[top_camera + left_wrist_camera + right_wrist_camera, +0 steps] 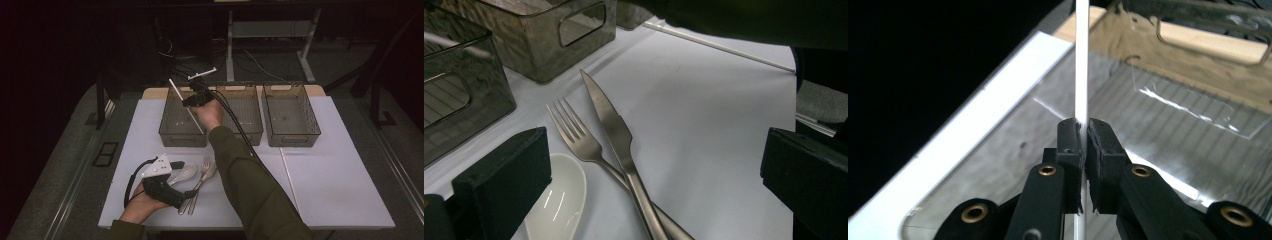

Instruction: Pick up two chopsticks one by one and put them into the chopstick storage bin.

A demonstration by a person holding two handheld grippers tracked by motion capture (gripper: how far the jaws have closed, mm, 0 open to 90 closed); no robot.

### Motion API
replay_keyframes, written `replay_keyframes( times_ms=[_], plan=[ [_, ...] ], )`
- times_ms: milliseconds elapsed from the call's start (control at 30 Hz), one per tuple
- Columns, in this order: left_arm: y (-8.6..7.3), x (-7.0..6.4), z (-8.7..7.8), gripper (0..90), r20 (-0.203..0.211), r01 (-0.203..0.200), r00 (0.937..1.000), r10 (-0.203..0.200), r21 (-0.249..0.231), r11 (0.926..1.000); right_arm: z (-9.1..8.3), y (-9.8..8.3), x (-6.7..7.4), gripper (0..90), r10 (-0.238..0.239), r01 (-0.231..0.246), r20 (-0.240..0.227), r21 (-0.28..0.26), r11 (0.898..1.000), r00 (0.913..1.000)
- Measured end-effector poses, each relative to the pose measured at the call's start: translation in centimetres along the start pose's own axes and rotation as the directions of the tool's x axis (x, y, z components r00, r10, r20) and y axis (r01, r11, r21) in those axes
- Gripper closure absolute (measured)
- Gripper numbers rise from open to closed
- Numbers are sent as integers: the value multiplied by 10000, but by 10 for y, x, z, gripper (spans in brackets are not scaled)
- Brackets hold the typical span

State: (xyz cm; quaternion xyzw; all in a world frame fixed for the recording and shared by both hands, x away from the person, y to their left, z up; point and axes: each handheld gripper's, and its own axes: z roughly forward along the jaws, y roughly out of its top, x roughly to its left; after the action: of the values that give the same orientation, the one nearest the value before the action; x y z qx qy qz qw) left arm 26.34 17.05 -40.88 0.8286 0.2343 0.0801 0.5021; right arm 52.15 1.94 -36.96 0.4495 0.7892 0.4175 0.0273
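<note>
Our right gripper (1083,137), jaws clamped on a thin white chopstick (186,105), holds it slanted over the leftmost of three smoky plastic bins (176,131), so that piece is nearly sorted but not yet dropped. Our left gripper (186,195), jaws spread and grasping nothing, rests well in front of that bin. Beside it lie a fork (576,137), a knife (611,125) and a white spoon (561,197), unsorted.
</note>
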Motion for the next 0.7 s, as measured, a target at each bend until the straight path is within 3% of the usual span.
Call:
replay_keyframes(
  times_ms=[167, 400, 700],
  plan=[
    [0, 0, 0, 0, 10, 0, 10000, 0, 20, 10000, 6, -3, -2, 833, -39, 25, 332, 406, 9992, 9994],
    [0, 0, 0, 0, 26, -11, 10000, 11, 31, 10000, 11, -6, -3, 785, -208, 183, 333, 739, 9971, 9992],
    [-2, 1, 1, 0, 3, 19, 10000, -19, 87, 10000, -13, -4, -5, 642, -627, 637, -204, 495, 9967, 9978]
  ],
)
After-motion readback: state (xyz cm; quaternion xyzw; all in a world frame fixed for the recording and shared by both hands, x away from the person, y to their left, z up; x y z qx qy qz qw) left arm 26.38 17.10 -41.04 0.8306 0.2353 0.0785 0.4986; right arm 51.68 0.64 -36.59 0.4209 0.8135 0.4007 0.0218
